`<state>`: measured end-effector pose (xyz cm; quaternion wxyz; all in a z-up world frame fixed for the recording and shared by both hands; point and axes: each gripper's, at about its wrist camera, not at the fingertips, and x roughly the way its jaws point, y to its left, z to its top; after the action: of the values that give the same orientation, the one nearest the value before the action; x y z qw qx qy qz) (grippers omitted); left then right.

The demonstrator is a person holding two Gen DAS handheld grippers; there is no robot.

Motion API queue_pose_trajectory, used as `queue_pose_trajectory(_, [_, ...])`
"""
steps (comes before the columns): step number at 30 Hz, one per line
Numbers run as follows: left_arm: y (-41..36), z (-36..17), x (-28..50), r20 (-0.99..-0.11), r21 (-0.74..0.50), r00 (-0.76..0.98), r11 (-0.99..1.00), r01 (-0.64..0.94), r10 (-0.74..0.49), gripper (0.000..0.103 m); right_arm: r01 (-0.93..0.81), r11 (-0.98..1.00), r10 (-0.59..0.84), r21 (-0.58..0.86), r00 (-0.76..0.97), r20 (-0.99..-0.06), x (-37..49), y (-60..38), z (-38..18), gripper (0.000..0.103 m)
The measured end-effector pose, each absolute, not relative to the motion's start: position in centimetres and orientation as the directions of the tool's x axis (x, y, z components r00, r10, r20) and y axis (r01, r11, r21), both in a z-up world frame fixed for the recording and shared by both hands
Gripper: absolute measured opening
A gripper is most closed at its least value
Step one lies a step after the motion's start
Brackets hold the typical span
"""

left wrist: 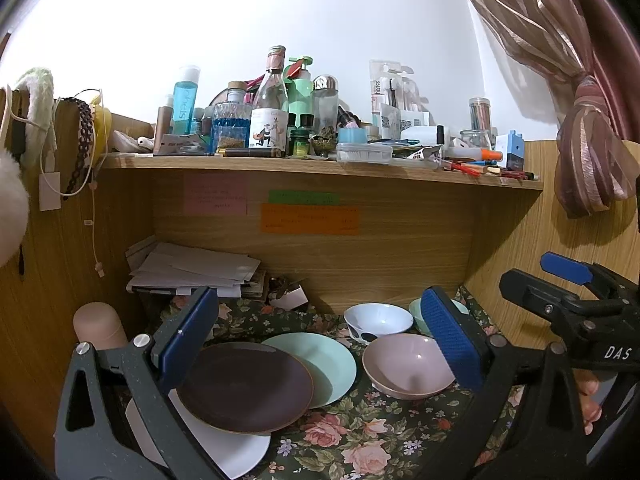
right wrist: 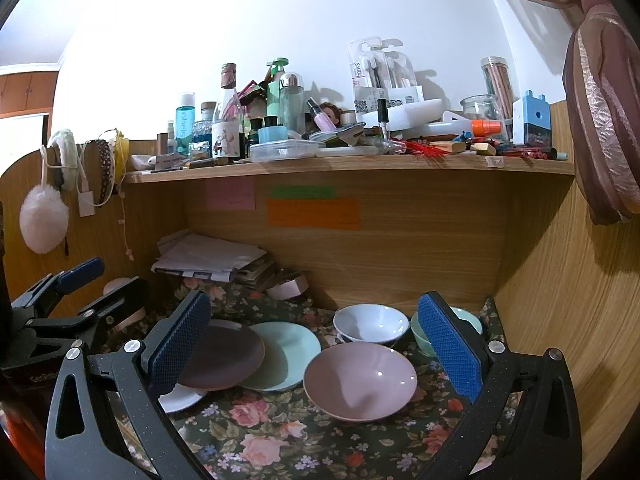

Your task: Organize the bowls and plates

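Observation:
On the floral cloth lie three overlapping plates: a white plate lowest, a brown plate over it, a mint plate to the right. A pink bowl, a white spotted bowl and a mint bowl sit to the right. My left gripper is open and empty above the plates. My right gripper is open and empty above the pink bowl, the brown plate and the mint plate. The white bowl is behind.
A wooden shelf crowded with bottles and jars hangs over the alcove. A paper stack and a small box lie at the back left. A beige cylinder stands left. Wooden walls close in both sides. A curtain hangs right.

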<state>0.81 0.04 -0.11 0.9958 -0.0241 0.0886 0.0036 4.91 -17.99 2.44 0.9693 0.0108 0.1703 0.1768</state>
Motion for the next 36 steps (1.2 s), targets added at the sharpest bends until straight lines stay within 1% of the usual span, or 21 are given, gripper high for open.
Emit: queue_pose_trajectory(36, [-0.13,0.2,0.89,-0.173,-0.051,0.985,0.999,-0.01,0.001,0.103,-0.343,0.934,0.356,0.099,0.879,-0.318,4.7,-17.83,2.63,0.103])
